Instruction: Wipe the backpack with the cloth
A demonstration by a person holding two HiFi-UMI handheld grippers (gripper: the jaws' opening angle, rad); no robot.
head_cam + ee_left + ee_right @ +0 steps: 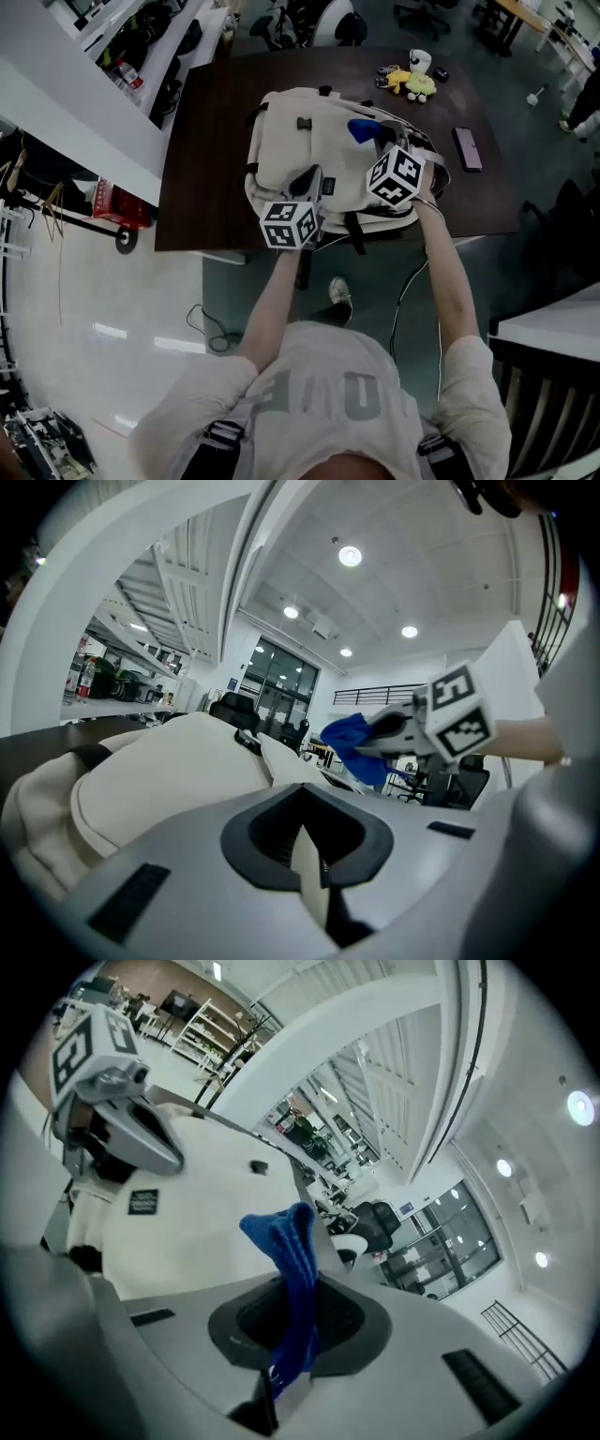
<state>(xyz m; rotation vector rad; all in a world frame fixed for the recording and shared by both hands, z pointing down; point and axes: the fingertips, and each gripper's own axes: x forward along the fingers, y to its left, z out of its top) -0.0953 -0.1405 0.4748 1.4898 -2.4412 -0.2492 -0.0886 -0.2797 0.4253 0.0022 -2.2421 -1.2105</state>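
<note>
Head view, lower centre: a person in a pale shirt (323,398) reaches both arms up the frame over the near edge of a dark bench (202,178).

The left hand-held gripper (307,180) sits at centre frame, its marker cube nearest the camera. Its tip rests on the near, lower part of a cream backpack (300,141). In the left gripper view its jaws are pressed together on a thin cream strip of the backpack's colour, which runs up between them.

The right hand-held gripper (375,139) stands just right of centre, its cube tilted. It reaches over the backpack's upper right part. In the right gripper view its jaws are pinched on a blue cloth (289,1241), and a folded end of the cloth stands up out of the grip. In the head view the cloth shows as a blue patch over the backpack's upper right. Whether it touches the fabric cannot be told.

The backpack lies flat in the middle of the bench, black straps and buckles showing at its edges.

Farther up and to the right, well apart from the backpack, a dark phone (467,148) lies on the bench. At the far edge sit a yellow toy (413,84) and, just beyond it, a white cup (420,60).
</note>
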